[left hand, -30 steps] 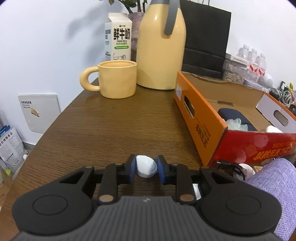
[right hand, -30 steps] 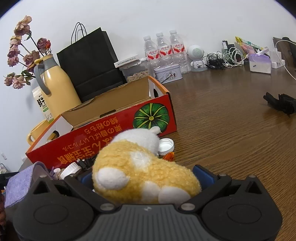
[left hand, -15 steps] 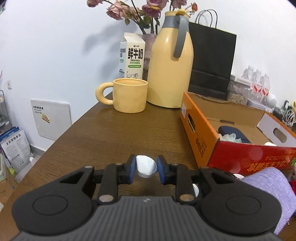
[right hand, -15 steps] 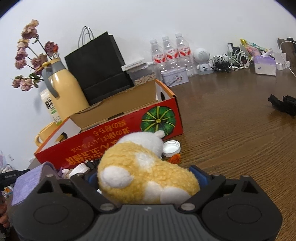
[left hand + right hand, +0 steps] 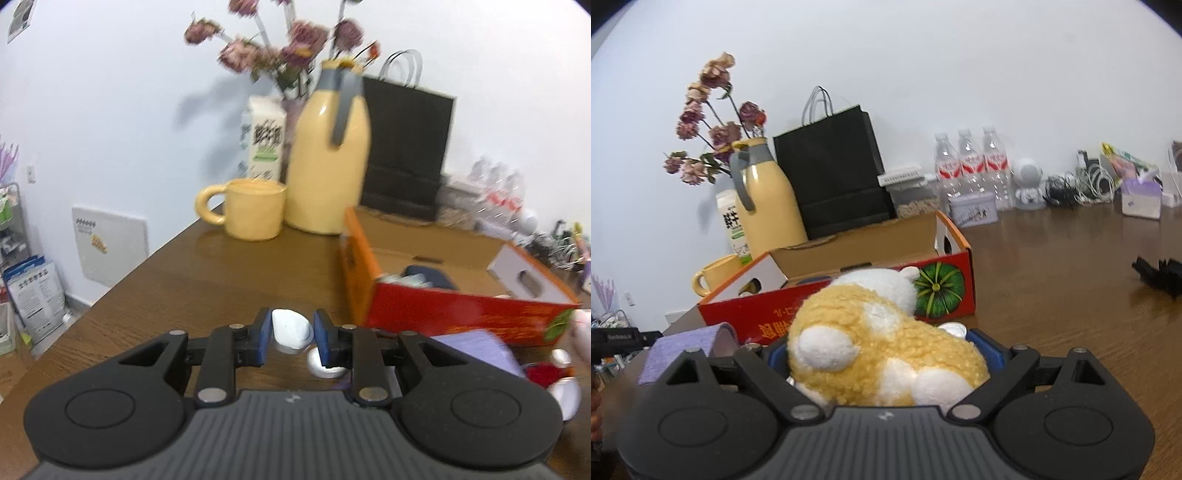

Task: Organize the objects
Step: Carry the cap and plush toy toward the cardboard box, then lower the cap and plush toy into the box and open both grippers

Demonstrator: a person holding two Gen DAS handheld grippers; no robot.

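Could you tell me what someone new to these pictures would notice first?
Most striking is the yellow and white plush toy, which fills the right gripper right in front of its camera; the jaws have just closed on it. Behind it lies an open red and orange box with a green pumpkin printed on it. At the table's far left corner stand a tall yellow jug and a matching mug.

Along the wall I note a yellow jug (image 5: 768, 206) with a grey handle, a milk carton (image 5: 733, 225) touching its side, dried flowers (image 5: 713, 122) behind, a black paper bag (image 5: 834, 173), three water bottles (image 5: 971, 170) and tangled cables (image 5: 1078, 184). A yellow mug (image 5: 255, 208) stands beside the jug.
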